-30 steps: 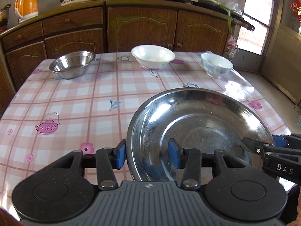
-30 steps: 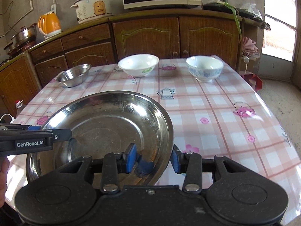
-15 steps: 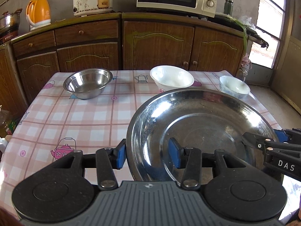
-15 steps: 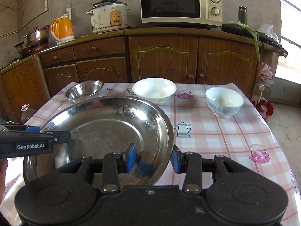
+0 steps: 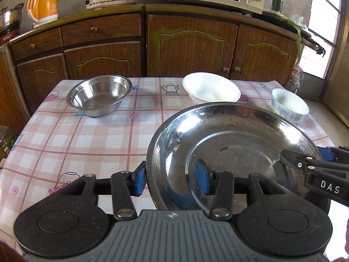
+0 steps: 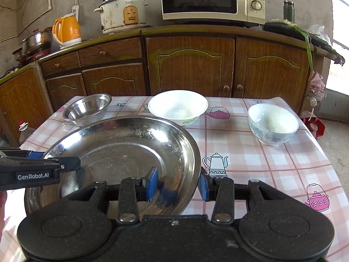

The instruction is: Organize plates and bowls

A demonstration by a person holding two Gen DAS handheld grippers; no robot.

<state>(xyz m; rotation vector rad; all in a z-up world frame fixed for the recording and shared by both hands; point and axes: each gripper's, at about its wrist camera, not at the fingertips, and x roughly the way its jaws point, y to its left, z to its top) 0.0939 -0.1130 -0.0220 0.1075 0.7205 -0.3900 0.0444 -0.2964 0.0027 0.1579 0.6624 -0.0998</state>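
Observation:
A large steel plate (image 5: 235, 144) (image 6: 122, 148) is held between both grippers over the near part of the checked table (image 5: 87, 142) (image 6: 250, 152). My left gripper (image 5: 171, 179) (image 6: 54, 159) is shut on its left rim, and my right gripper (image 6: 178, 184) (image 5: 305, 157) is shut on its right rim. Beyond the plate stand three bowls in a row: a steel bowl (image 5: 99, 96) (image 6: 87, 109) at the left, a white bowl (image 5: 210, 89) (image 6: 177, 107) in the middle and a blue-patterned bowl (image 5: 290, 104) (image 6: 272, 124) at the right. The plate's far rim hides the white bowl's foot in the left wrist view.
Brown cabinets (image 6: 192, 69) stand right behind the table's far edge. On their counter are a microwave (image 6: 209, 0), a rice cooker (image 6: 122, 13) and an orange kettle (image 6: 67, 29). Bare cloth lies left of the plate and between plate and blue-patterned bowl.
Both grippers have carried the plate toward the far side of the table. The three bowls and the cabinets now look nearer, and the plate's far rim reaches the white bowl.

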